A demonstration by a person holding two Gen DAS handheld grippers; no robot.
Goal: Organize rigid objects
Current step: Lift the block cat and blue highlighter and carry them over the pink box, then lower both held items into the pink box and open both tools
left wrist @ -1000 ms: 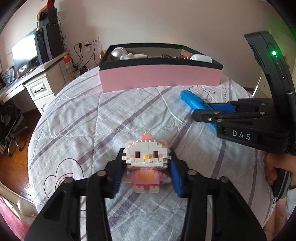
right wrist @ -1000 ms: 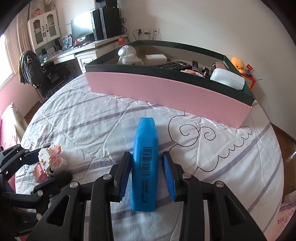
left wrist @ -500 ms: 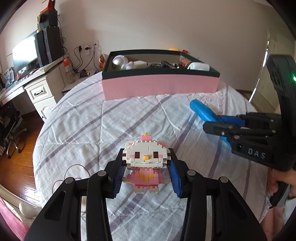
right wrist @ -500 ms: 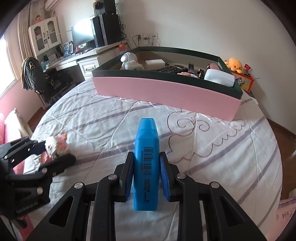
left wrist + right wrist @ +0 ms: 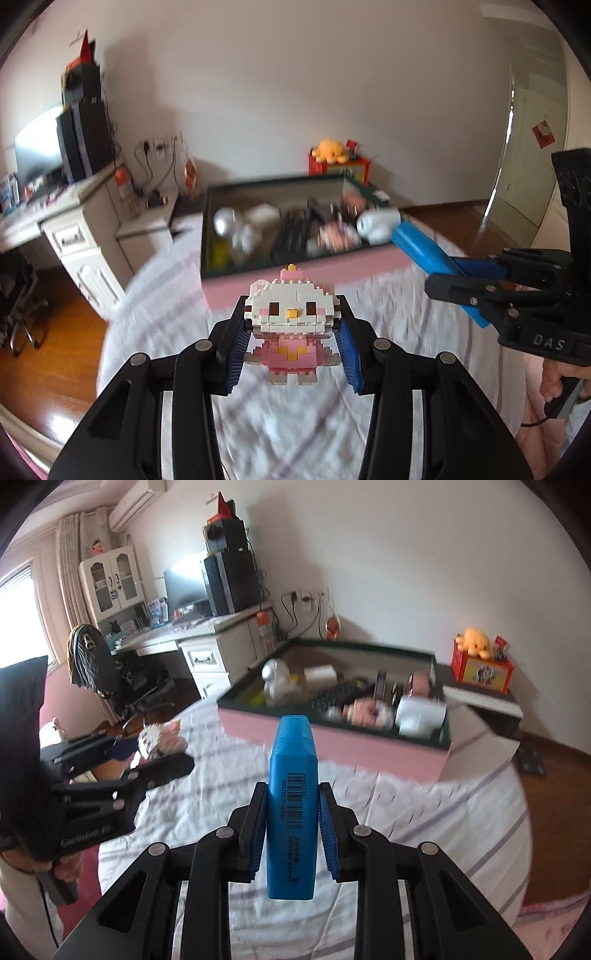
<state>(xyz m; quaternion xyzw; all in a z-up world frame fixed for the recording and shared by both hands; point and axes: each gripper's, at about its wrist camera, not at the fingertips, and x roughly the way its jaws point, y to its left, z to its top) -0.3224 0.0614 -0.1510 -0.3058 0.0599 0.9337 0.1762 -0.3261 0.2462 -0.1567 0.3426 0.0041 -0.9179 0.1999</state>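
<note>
My left gripper (image 5: 291, 347) is shut on a white and pink brick-built cat figure (image 5: 291, 321) and holds it in the air above the bed. My right gripper (image 5: 291, 834) is shut on a blue highlighter marker (image 5: 293, 797) with a barcode, also lifted. The pink box with a dark green rim (image 5: 221, 280) lies ahead of both, filled with several objects. In the left wrist view the right gripper (image 5: 480, 284) shows at the right with the marker (image 5: 421, 247). In the right wrist view the left gripper (image 5: 147, 753) shows at the left with the figure (image 5: 160, 736).
The bed has a white quilt with purple stripes (image 5: 424, 812). A white desk with a monitor and speakers (image 5: 221, 635) stands to the left of the box. A low side table (image 5: 484, 698) bears an orange plush on a red box (image 5: 480, 657). Wooden floor surrounds the bed.
Both grippers have risen off the bed with their objects and moved toward the box. The box interior now shows from above.
</note>
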